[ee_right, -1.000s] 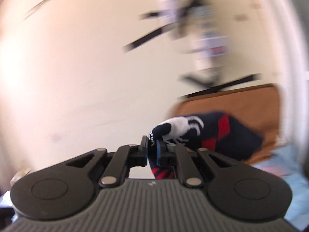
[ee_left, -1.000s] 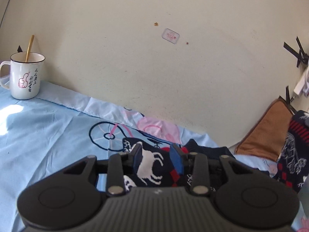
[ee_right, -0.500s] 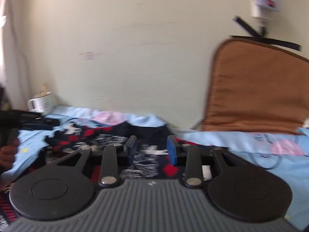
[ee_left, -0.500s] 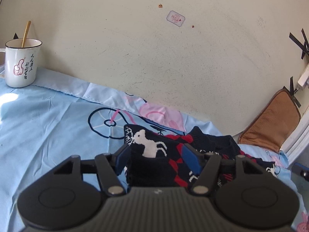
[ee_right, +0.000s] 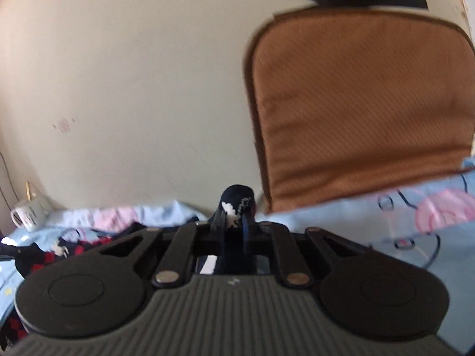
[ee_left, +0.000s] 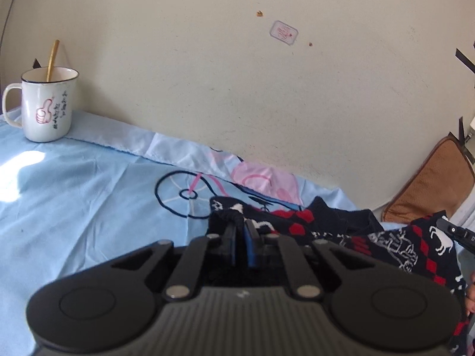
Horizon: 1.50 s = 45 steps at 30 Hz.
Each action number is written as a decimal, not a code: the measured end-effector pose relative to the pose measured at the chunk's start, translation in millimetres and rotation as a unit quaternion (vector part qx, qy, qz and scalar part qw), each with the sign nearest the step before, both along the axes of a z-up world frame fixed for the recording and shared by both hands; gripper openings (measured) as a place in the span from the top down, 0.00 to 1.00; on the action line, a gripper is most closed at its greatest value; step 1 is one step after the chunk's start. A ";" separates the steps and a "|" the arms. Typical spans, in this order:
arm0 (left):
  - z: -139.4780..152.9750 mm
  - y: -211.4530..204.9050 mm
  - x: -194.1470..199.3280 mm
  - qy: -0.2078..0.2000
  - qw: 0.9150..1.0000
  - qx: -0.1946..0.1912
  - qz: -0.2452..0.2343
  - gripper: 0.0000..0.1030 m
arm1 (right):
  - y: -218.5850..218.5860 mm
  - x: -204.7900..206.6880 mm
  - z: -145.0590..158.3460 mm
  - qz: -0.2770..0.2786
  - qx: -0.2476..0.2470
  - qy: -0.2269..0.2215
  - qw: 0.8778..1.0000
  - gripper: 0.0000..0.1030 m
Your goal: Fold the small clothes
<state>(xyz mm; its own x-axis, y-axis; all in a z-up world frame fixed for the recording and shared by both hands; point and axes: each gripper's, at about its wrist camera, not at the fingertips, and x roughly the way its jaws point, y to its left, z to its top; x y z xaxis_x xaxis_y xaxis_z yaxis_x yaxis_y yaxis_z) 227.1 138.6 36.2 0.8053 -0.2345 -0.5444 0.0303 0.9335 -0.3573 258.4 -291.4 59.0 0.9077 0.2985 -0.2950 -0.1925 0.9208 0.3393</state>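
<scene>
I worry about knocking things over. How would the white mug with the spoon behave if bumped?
The white mug looks wide-based, so it probably slides rather than tips. The sheet beneath may drag it. The tall spoon leaning inside would likely rattle or shift.

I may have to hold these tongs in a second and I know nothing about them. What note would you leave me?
Left tongs: shut on one edge of the dark patterned garment.
Right tongs: shut on another bunch of what looks like the same garment.
The garment lies spread on the blue sheet, between the mug and the brown cushion.
Done: both ends gripped.
Left: no fold is visible yet; probably bring the ends together, lay flat, release.
</scene>
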 end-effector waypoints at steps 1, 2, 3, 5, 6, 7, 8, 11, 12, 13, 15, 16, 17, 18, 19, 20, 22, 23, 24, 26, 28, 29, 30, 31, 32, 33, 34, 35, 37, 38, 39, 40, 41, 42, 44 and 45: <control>-1.0 1.0 1.5 0.003 1.000 0.011 0.009 0.94 | 6.0 6.4 -1.8 -0.002 -0.022 0.003 1.000 0.84; -4.2 0.5 5.3 0.013 1.000 0.018 0.014 0.94 | 11.6 16.1 -7.9 0.000 -0.048 0.029 0.998 0.72; -9.1 -0.2 9.6 0.028 0.999 0.016 0.011 0.94 | 17.2 26.2 -17.0 0.005 -0.078 0.066 0.995 0.67; -19.3 -3.4 15.8 0.053 0.998 0.020 0.000 0.93 | 15.3 25.7 -25.3 -0.004 -0.096 0.087 0.992 0.64; -19.7 -6.1 15.4 0.051 0.998 0.030 0.001 0.91 | 6.0 16.6 -23.2 -0.009 -0.068 0.080 0.994 0.64; -18.6 -8.6 13.9 0.047 0.998 0.037 0.000 0.91 | -4.6 5.8 -20.1 -0.013 -0.034 0.075 0.997 0.64; -17.6 -9.6 12.8 0.045 0.998 0.038 0.000 0.91 | -13.3 -4.9 -17.6 -0.013 -0.008 0.072 0.997 0.61; -17.1 -11.3 11.3 0.043 0.998 0.039 0.000 0.89 | -26.7 -35.8 -14.3 -0.007 0.025 0.084 0.996 0.39; -17.0 -11.7 10.9 0.043 0.998 0.040 0.000 0.89 | -26.5 -42.9 -15.5 -0.003 0.032 0.095 0.995 0.34; -16.6 -12.1 10.4 0.042 0.998 0.040 0.000 0.89 | -23.5 -48.2 -17.0 0.010 0.044 0.107 0.993 0.29; -16.1 -13.0 9.5 0.040 0.998 0.041 -0.001 0.89 | -16.0 -59.3 -18.7 0.034 0.050 0.116 0.991 0.24; -15.9 -13.7 9.4 0.040 0.998 0.042 -0.003 0.89 | -8.2 -61.1 -20.3 0.035 0.036 0.125 0.991 0.31; -15.9 -14.7 9.7 0.039 0.998 0.044 -0.005 0.89 | -1.7 -59.6 -21.4 0.031 0.009 0.136 0.990 0.82; -15.8 -15.9 9.5 0.039 0.998 0.043 -0.012 0.90 | 2.3 -57.2 -23.2 0.022 -0.020 0.147 0.989 0.85; -15.5 -17.5 8.9 0.039 0.998 0.042 -0.019 0.90 | -2.0 -56.5 -25.9 0.000 -0.026 0.147 0.989 0.86; -14.9 -20.6 7.7 0.037 0.998 0.042 -0.029 0.90 | -9.4 -55.9 -27.5 -0.013 -0.018 0.153 0.988 0.87; -15.4 -27.4 6.7 0.036 0.997 0.046 -0.049 0.90 | -21.4 -57.1 -34.2 -0.050 -0.017 0.167 0.985 0.89; -16.4 -32.1 5.8 0.035 0.996 0.060 -0.052 0.89 | -23.4 -57.7 -37.6 -0.058 -0.022 0.168 0.984 0.86; -16.6 -34.4 5.3 0.033 0.996 0.070 -0.051 0.87 | -23.9 -59.3 -38.4 -0.060 -0.020 0.167 0.984 0.84; -14.4 -31.7 4.3 0.034 0.996 0.065 -0.052 0.84 | -23.4 -63.1 -33.9 -0.072 -0.022 0.162 0.984 0.65; -6.9 -19.7 1.6 0.027 0.998 0.046 -0.036 0.70 | -25.2 -68.6 -26.2 -0.089 -0.016 0.148 0.985 0.59; -3.5 -12.6 0.7 0.022 0.999 0.035 -0.024 0.65 | -25.4 -72.8 -20.2 -0.098 -0.014 0.135 0.986 0.59; -0.8 -4.4 0.5 0.020 0.999 0.021 -0.013 0.59 | -24.9 -77.5 -12.1 -0.103 -0.015 0.119 0.987 0.59; 0.3 3.3 1.5 0.023 1.000 0.005 -0.006 0.59 | -22.0 -79.8 -5.6 -0.099 -0.018 0.107 0.989 0.59; -0.4 9.5 3.1 0.029 1.000 -0.009 -0.001 0.59 | -16.6 -80.7 0.8 -0.089 -0.020 0.100 0.991 0.59; -1.4 13.6 4.6 0.035 0.999 -0.019 0.004 0.59 | -9.4 -80.4 7.1 -0.074 -0.020 0.094 0.993 0.59; -3.8 16.8 7.5 0.045 0.999 -0.030 0.006 0.59 | 1.0 -77.6 14.4 -0.047 -0.019 0.090 0.995 0.59; -5.9 18.0 9.4 0.053 0.998 -0.036 0.005 0.59 | 11.5 -75.2 19.5 -0.027 -0.019 0.089 0.996 0.60; -8.9 16.4 11.3 0.062 0.997 -0.040 -0.002 0.59 | 43.8 -64.9 30.4 0.036 -0.018 0.089 0.995 0.62; -9.9 14.6 11.8 0.064 0.997 -0.038 -0.005 0.60 | 58.8 -59.6 33.1 0.062 -0.014 0.092 0.994 0.66; -10.6 13.0 12.2 0.066 0.997 -0.035 -0.008 0.62 | 76.3 -52.7 34.6 0.090 -0.009 0.098 0.991 0.70; -11.7 11.6 12.8 0.070 0.997 -0.034 -0.011 0.63 | 92.3 -46.1 34.5 0.113 -0.006 0.105 0.988 0.76; -14.2 9.8 14.2 0.074 0.997 -0.033 -0.014 0.65 | 105.9 -39.5 32.8 0.130 -0.002 0.110 0.985 0.77; -16.3 8.0 15.8 0.080 0.996 -0.030 -0.018 0.74 | 118.1 -32.7 29.7 0.142 0.003 0.116 0.983 0.77; -22.1 3.9 19.3 0.091 0.995 -0.021 -0.024 0.79 | 141.6 -12.2 11.3 0.153 0.010 0.157 0.976 0.77; -22.5 2.0 18.9 0.086 0.996 -0.012 -0.024 0.78 | 151.3 0.0 -5.0 0.153 0.013 0.197 0.968 0.77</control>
